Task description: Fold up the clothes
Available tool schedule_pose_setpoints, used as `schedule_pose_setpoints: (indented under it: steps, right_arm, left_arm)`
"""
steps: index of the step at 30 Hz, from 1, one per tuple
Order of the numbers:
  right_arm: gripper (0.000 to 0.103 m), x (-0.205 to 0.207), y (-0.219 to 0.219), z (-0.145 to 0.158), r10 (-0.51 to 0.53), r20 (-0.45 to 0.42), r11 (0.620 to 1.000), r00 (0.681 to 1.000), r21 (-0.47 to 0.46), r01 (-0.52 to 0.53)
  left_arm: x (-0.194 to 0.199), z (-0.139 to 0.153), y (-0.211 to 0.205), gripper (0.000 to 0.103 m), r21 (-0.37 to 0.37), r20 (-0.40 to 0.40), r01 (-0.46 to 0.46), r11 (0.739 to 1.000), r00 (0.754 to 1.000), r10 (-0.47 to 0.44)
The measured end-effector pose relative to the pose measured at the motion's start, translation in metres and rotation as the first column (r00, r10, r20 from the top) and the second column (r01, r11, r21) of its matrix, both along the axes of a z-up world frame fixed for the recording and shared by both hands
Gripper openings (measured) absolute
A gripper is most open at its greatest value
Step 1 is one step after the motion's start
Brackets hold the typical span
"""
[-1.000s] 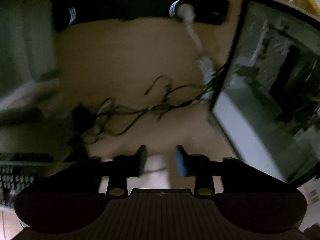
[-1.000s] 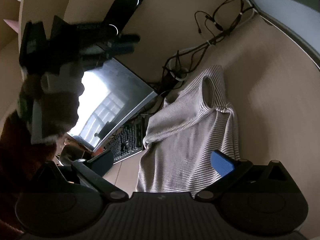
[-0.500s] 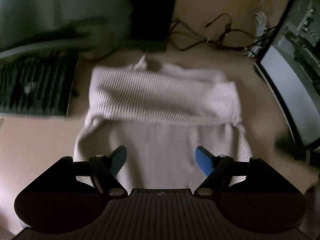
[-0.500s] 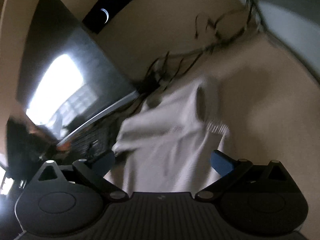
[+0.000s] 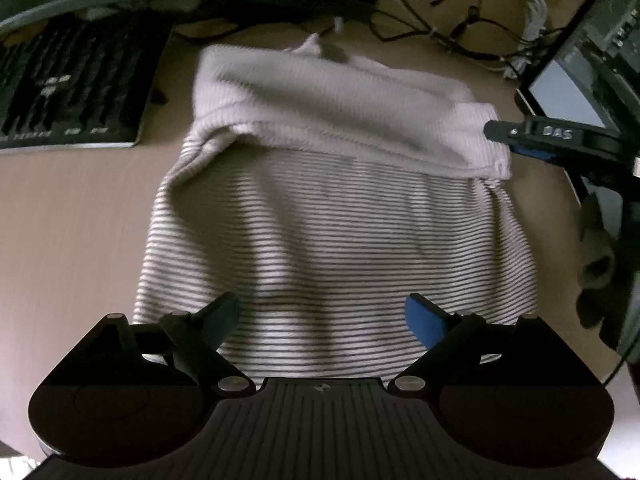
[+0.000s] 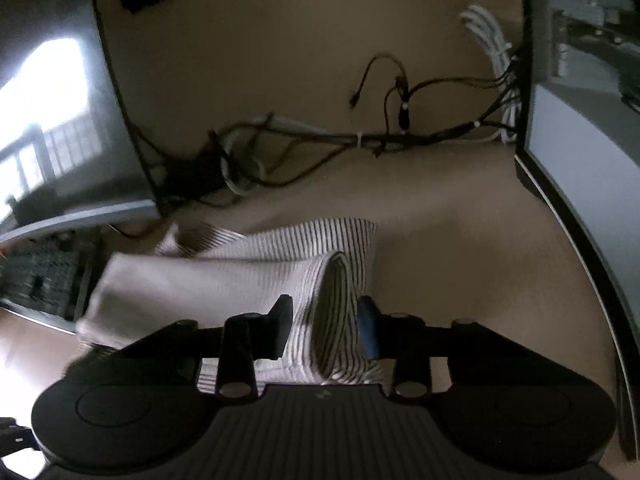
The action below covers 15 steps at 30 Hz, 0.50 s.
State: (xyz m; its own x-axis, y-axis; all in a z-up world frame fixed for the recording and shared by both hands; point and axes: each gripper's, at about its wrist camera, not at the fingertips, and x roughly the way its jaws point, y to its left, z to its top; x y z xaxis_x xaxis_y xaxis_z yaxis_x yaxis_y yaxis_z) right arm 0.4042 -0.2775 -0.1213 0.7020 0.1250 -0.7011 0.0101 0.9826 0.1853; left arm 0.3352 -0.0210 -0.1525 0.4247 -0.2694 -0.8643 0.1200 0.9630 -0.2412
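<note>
Right gripper (image 6: 325, 326) closing, striped shirt (image 5: 332, 240) fold between fingers; may pinch 1 layer. Left gripper (image 5: 322, 316) opening, empty.

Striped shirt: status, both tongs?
Left tongs opening, nothing between. Right tongs closing around striped shirt folded corner. Keyboard, cables close by, none blocking.
</note>
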Motion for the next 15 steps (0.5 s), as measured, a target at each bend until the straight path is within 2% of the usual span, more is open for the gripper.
schedule_pose_setpoints:
  steps: [1,2,5,7,9,13,15]
  right_arm:
    - [0.028,0.006,0.003,-0.004,0.004,-0.023,1.0,1.0,-0.008,-0.005]
    - [0.018,0.011,0.006,-0.006,0.005,-0.044,1.0,0.999,-0.014,-0.005]
    - [0.012,0.018,0.01,0.006,0.005,-0.038,1.0,0.999,0.006,-0.005]
    - [0.012,0.017,0.011,0.025,-0.012,-0.008,0.999,1.0,0.037,0.012]
    - [0.012,0.015,0.008,0.043,-0.032,0.007,0.997,0.999,0.075,0.031]
    - [0.012,0.01,0.004,0.069,-0.07,0.007,0.986,0.998,0.15,0.068]
    - [0.012,0.004,0.004,0.078,-0.082,0.0,0.98,0.997,0.184,0.081]
  left_arm:
    - [0.0,0.004,0.001,0.093,0.009,0.024,0.008,1.0,1.0,-0.009]
    - [0.0,0.009,0.001,0.093,0.026,0.061,0.026,0.999,0.998,-0.027]
    - [-0.005,0.031,-0.008,0.094,0.111,0.221,0.113,0.987,0.966,-0.136]
    - [-0.006,0.043,-0.019,0.094,0.174,0.329,0.187,0.967,0.914,-0.236]
    - [-0.004,0.046,-0.033,0.094,0.243,0.404,0.23,0.942,0.859,-0.314]
    - [0.0,0.042,-0.063,0.094,0.366,0.502,0.29,0.884,0.738,-0.45]
    - [0.002,0.039,-0.082,0.093,0.43,0.542,0.303,0.85,0.667,-0.512]
